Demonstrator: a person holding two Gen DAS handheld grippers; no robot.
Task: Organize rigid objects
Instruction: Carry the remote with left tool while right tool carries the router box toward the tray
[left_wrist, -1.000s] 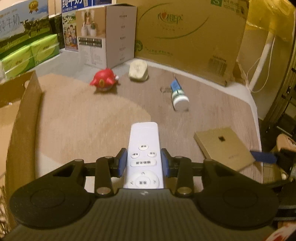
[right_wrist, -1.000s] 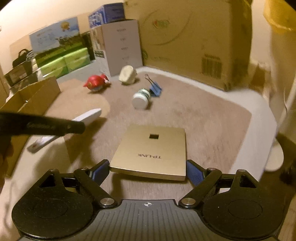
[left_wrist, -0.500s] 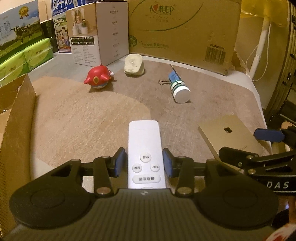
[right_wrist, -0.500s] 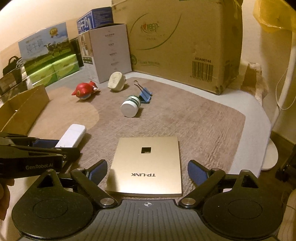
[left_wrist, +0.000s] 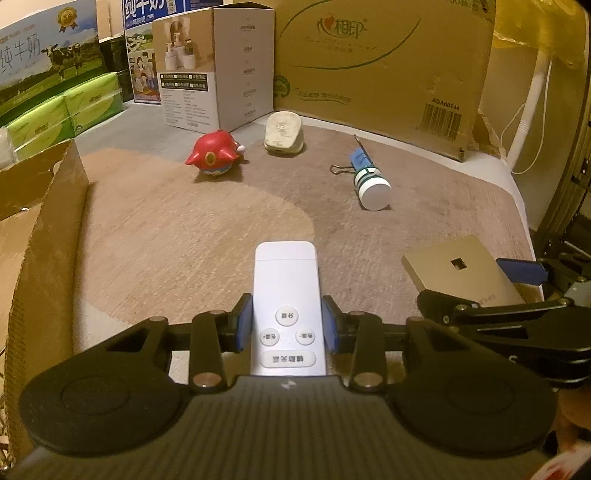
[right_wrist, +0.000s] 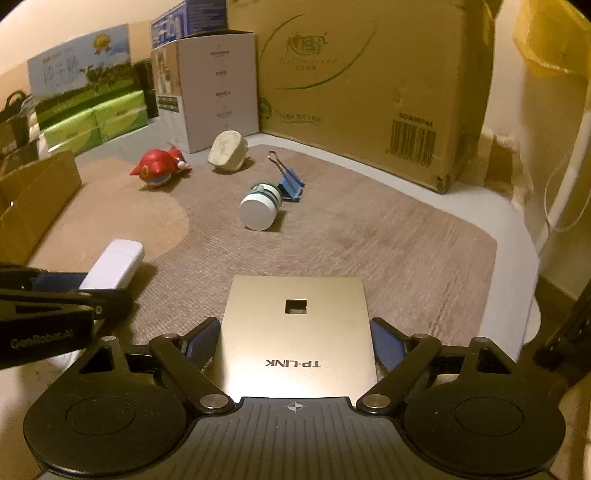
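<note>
My left gripper (left_wrist: 288, 325) has its blue pads pressed on both sides of a white remote (left_wrist: 284, 273), its jaws still closing on it. The remote points away over the tan mat (left_wrist: 166, 229). In the right wrist view the remote (right_wrist: 114, 264) sticks out of the left gripper (right_wrist: 85, 291) at the left. My right gripper (right_wrist: 295, 343) straddles a flat gold TP-LINK box (right_wrist: 295, 325) lying on the mat. Its jaws are closing and the pads touch the box's two side edges. The left wrist view shows that box (left_wrist: 454, 269) and the right gripper (left_wrist: 476, 286) at the right.
Farther back lie a red toy (left_wrist: 214, 157), a cream plug (left_wrist: 282, 133), a white-and-green bottle (left_wrist: 373, 184) and a blue binder clip (left_wrist: 360, 158). An open cardboard box (left_wrist: 48, 229) stands at the left. Cartons (left_wrist: 388, 66) and green packs (left_wrist: 66, 110) line the back.
My right gripper has slid forward around the gold box, and its pads have come in to the box's edges. The left gripper still holds the remote in about the same place.
</note>
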